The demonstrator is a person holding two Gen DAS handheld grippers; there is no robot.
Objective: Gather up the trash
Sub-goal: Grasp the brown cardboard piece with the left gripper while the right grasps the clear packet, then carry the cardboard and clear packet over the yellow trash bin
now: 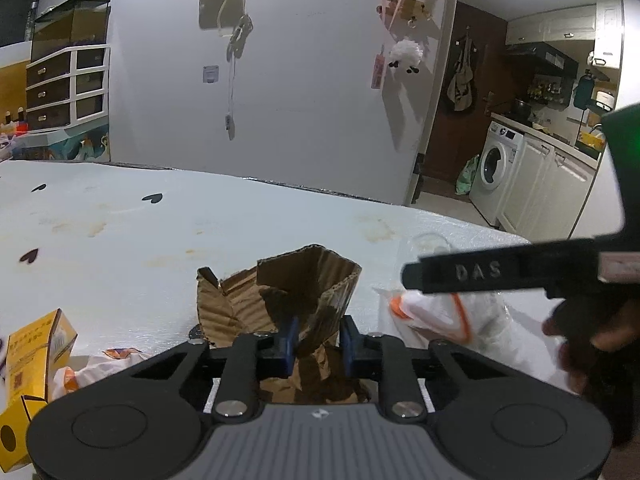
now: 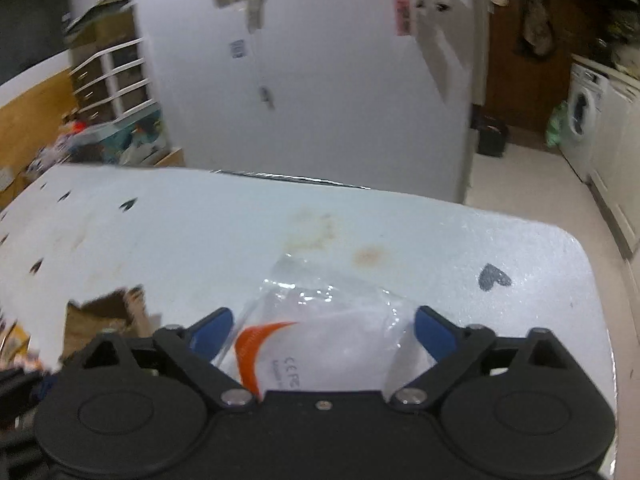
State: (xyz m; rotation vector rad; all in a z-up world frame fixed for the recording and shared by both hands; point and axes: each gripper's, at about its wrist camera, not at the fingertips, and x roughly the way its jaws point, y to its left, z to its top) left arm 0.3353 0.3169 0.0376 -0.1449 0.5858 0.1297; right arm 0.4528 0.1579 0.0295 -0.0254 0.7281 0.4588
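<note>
A crumpled piece of brown cardboard (image 1: 288, 284) stands on the white table cover (image 1: 120, 232), and my left gripper (image 1: 318, 336) is shut on its lower part, the blue pads pinching it. To its right lies a clear plastic bag (image 2: 320, 344) with a white and orange mask inside, also seen in the left wrist view as the bag (image 1: 432, 312). My right gripper (image 2: 324, 316) is open, one blue pad on each side of the bag and neither pressing it. One black finger (image 1: 480, 272) of the right gripper crosses above the bag in the left wrist view, with a hand behind it.
A yellow carton (image 1: 36, 352) and a white and orange wrapper (image 1: 100, 368) lie at the near left. The cover has black hearts (image 2: 494, 276) and brown stains (image 2: 312, 232). The table's rounded right corner (image 2: 592, 264) drops to the floor. A grey wall stands behind, a washing machine (image 1: 494, 160) at the right.
</note>
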